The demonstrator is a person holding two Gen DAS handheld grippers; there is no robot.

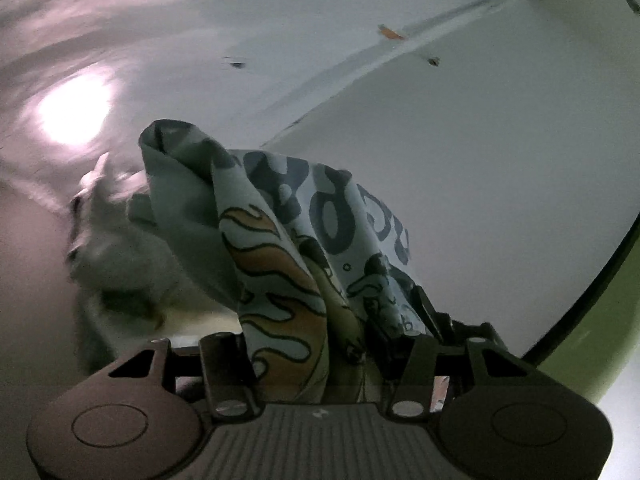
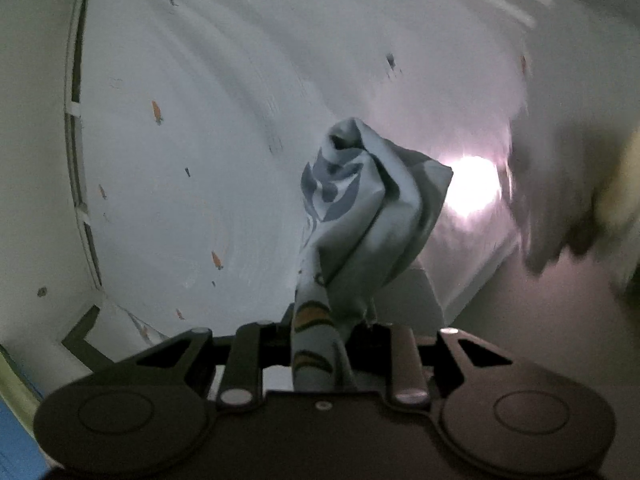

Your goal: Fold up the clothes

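**Printed cloth held up in both grippers, fold not yet begun**

Cotton-looking cloth, pale blue with dark lettering and orange flames, is bunched up and pinched in each tool. In the left wrist view the garment (image 1: 280,240) rises out of the left gripper (image 1: 320,360), whose jaws are clenched on a thick gather of it. In the right wrist view the right gripper (image 2: 320,344) is likewise clamped on a narrower twist of the same fabric (image 2: 360,208), which balloons above the fingers.

Judging by how it hangs, the piece is lifted clear of the surface and still crumpled: no flat panel, no crease, no neat edge shows anywhere. So the folding proper seems barely started; the garment has yet to be spread out, laid flat and doubled over.

Around it lies a white bedsheet (image 2: 180,140) dotted with small orange carrots (image 2: 156,112) (and a few dark specks too small to name). A white wall (image 1: 480,180) meets the sheet along a seam. A blurred pale heap (image 1: 116,248) sits left of the cloth in the left view, and another smeared shape (image 2: 580,208) at the right edge of the right view; what they are I cannot tell, but either might crowd the spot where the garment is laid. A bright glare (image 1: 74,112) washes out part of the sheet.
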